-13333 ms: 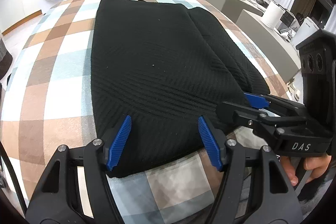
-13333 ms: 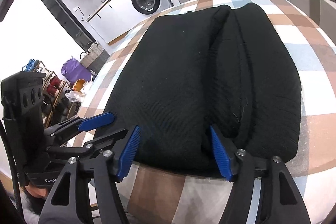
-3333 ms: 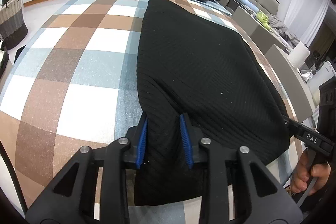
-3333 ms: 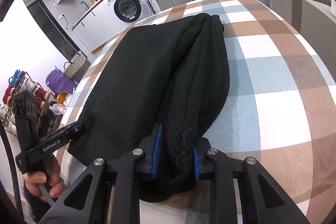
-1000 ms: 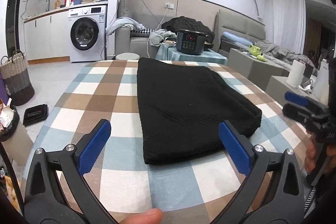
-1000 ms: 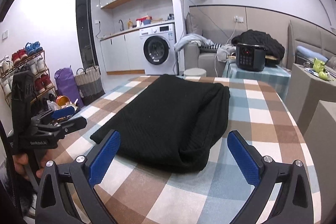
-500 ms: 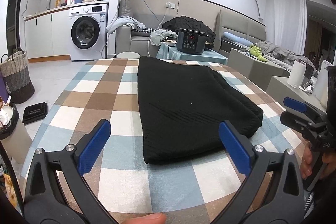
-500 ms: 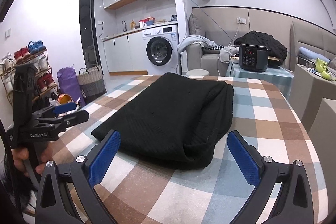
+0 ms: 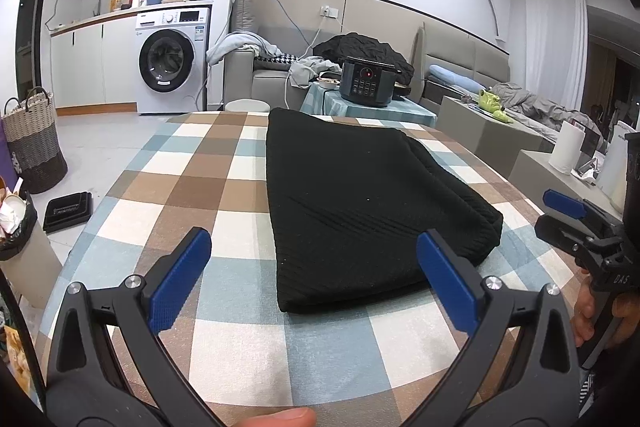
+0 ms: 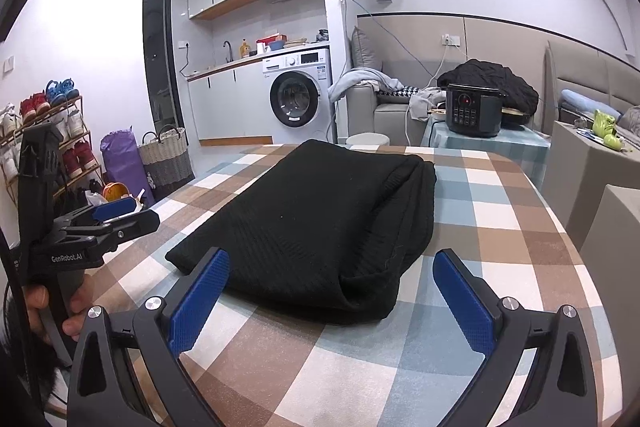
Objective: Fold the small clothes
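Observation:
A black knit garment lies folded in a long slab on the checked table; it also shows in the right wrist view. My left gripper is open and empty, held back from the garment's near edge. My right gripper is open and empty, just short of the garment's near right corner. Each gripper shows in the other's view: the right one at the far right, the left one at the far left.
Beyond the table stand a dark cooker on a small side table, a sofa with clothes, a washing machine and a laundry basket. Low grey units stand to the right. A shoe rack stands left.
Both grippers have stayed open and drawn slightly back; the garment lies still on the table. Seconds earlier both were shut on its near edge.

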Motion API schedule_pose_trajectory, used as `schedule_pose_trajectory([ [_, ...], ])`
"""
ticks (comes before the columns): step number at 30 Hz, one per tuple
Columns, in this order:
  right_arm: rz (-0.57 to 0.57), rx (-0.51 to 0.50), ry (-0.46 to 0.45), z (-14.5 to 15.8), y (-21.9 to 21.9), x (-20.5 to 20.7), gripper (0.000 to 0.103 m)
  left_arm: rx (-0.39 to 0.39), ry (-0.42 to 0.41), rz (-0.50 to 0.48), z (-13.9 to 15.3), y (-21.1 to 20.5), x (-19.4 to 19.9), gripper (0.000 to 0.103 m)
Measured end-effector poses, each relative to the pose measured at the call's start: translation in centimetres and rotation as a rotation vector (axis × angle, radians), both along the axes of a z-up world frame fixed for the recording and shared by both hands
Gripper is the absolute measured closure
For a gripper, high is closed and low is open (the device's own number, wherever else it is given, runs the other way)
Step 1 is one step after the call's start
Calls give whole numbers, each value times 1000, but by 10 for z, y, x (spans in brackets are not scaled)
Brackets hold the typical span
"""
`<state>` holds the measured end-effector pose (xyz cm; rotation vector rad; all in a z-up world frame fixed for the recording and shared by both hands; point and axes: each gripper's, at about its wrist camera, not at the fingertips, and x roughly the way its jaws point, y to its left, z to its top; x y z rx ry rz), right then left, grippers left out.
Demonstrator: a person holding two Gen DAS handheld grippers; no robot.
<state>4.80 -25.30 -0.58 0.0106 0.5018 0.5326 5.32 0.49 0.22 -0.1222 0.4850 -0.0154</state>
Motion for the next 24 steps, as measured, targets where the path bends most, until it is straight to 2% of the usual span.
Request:
schedule_pose_trajectory([
  [24, -6, 11, 9, -1, -2, 1, 0, -1, 2, 2, -1, 3, 0, 1],
])
